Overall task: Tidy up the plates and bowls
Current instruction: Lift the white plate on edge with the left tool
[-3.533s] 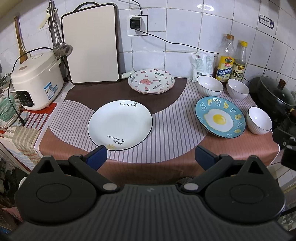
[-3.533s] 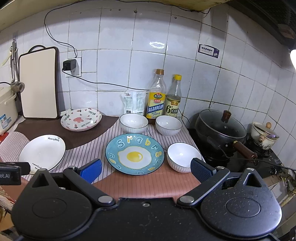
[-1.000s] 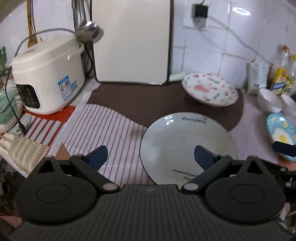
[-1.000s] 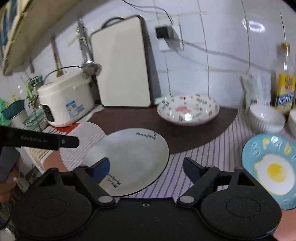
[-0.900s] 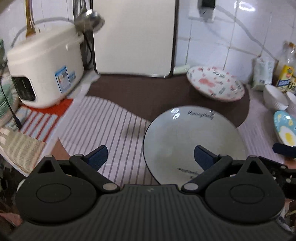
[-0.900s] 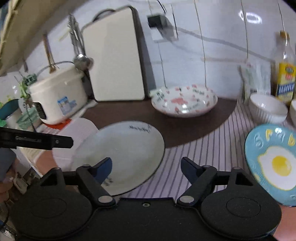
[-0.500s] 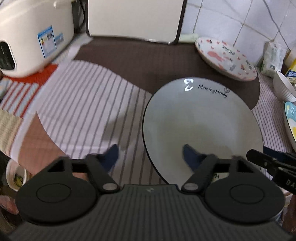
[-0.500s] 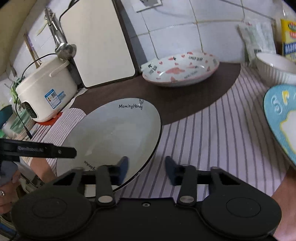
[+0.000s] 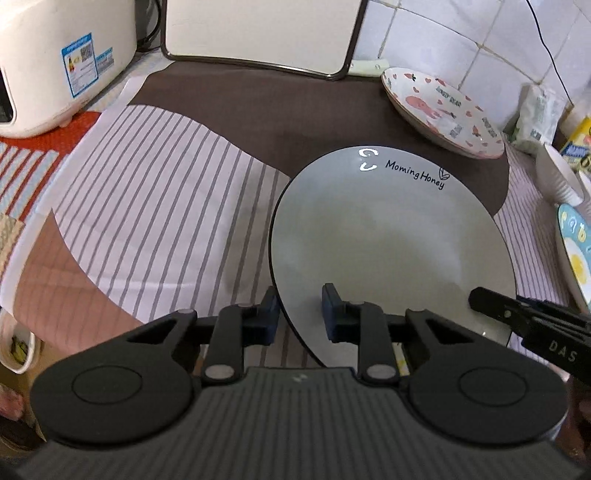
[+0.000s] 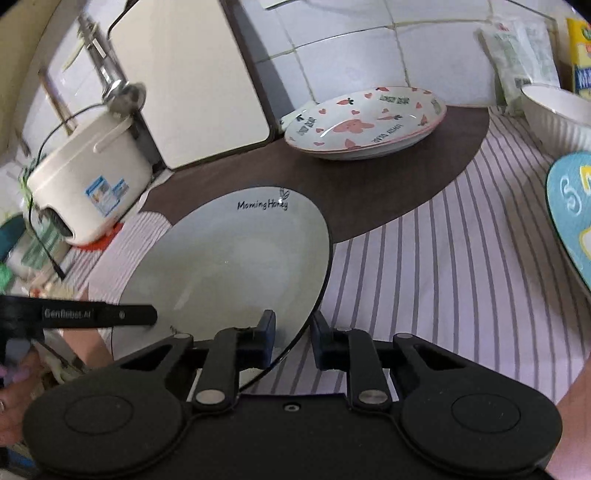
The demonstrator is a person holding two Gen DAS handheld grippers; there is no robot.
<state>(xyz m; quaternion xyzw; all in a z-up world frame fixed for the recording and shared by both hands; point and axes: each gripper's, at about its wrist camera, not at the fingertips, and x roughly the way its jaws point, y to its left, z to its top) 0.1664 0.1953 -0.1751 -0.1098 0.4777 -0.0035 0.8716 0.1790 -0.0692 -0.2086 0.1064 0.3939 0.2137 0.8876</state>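
My left gripper [image 9: 298,311] and right gripper [image 10: 293,334] have each narrowed across the white plate's [image 9: 391,243] near rim, left and right, at the counter's front edge. Behind it sit the pink plate [image 10: 364,123], rice cooker [image 10: 88,184] and cutting board [image 9: 258,33].

Glossy glazed ceramic white plate [image 9: 391,236] lies on a matt striped cloth [image 9: 155,206]; the rice cooker [image 9: 48,62] looks smooth plastic.

Three plates: white [image 9: 391,236], pink-patterned [image 9: 443,110], blue egg [image 9: 576,254]. One white bowl [image 10: 557,110]. One rice cooker [image 10: 88,177].
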